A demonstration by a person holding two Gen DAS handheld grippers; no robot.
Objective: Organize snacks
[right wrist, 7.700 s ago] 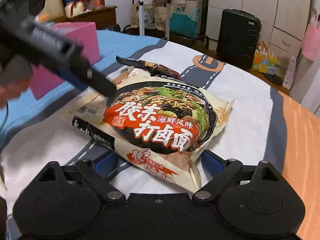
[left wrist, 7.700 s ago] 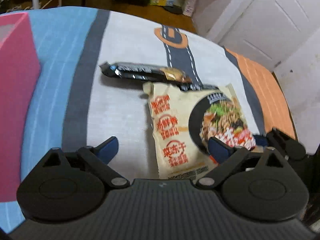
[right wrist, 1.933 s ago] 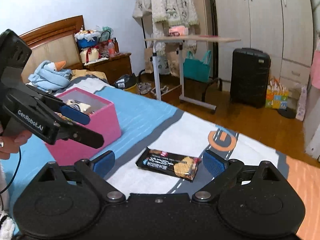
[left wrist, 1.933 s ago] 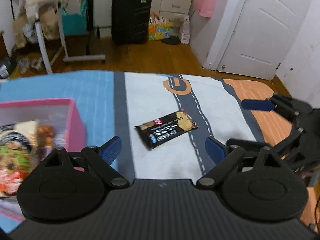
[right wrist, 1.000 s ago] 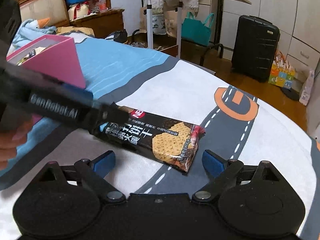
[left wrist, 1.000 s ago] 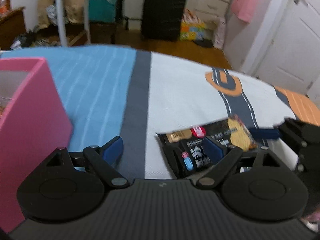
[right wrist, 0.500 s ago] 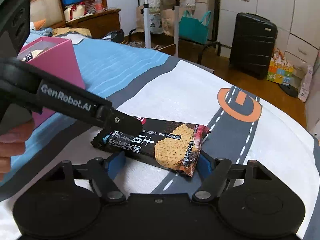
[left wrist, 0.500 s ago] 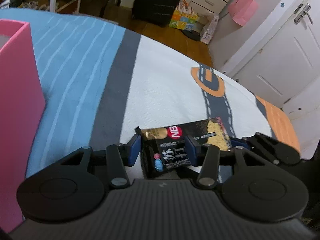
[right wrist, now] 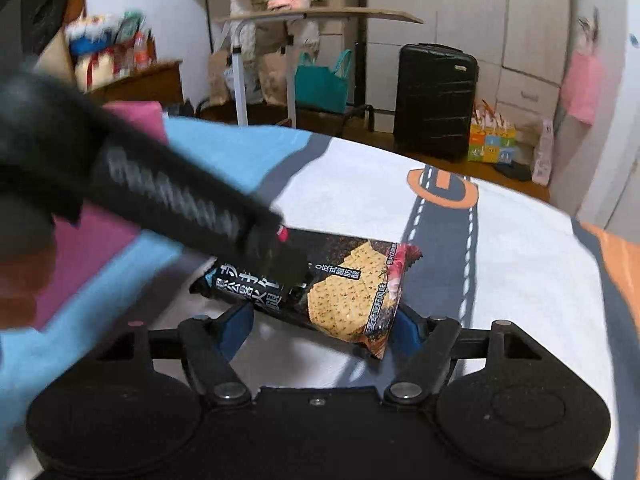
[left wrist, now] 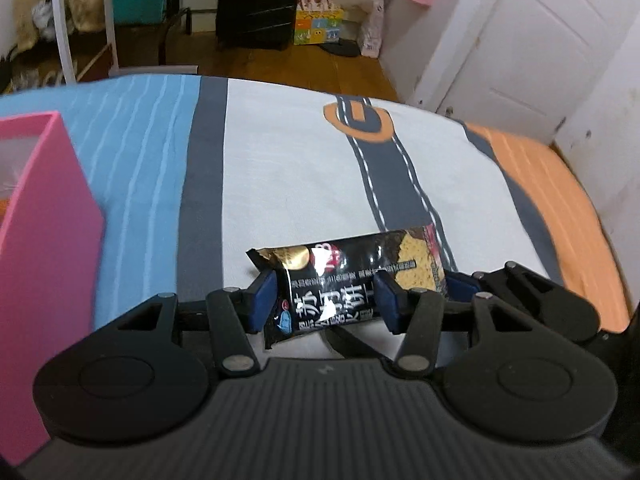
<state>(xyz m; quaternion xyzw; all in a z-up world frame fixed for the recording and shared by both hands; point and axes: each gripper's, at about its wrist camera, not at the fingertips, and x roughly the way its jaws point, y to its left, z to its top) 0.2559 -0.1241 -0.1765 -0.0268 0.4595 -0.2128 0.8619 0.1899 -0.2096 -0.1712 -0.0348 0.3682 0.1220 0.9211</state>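
A black cracker packet (left wrist: pixel 344 284) with a cracker picture on it is held over the bed cover. My left gripper (left wrist: pixel 326 300) is shut on its left end. My right gripper (right wrist: pixel 324 330) is shut on its right end, the end with the cracker picture (right wrist: pixel 344 296). The packet looks lifted a little off the cover. The left gripper's body (right wrist: pixel 168 200) crosses the right wrist view, blurred. The right gripper's fingers (left wrist: pixel 520 296) show at the right of the left wrist view. A pink box (left wrist: pixel 36 240) stands to the left; its inside is barely visible.
The bed cover (left wrist: pixel 300 160) has blue, grey, white and orange bands with a road print. Past the bed's far edge are a wooden floor, a black suitcase (right wrist: pixel 434 100), a folding table (right wrist: pixel 316 20) and a white door (left wrist: pixel 520 40).
Both grippers have closed further on the packet's two ends, and the packet has come up off the cover. Earlier the noodle packs went from the bed into the pink box.
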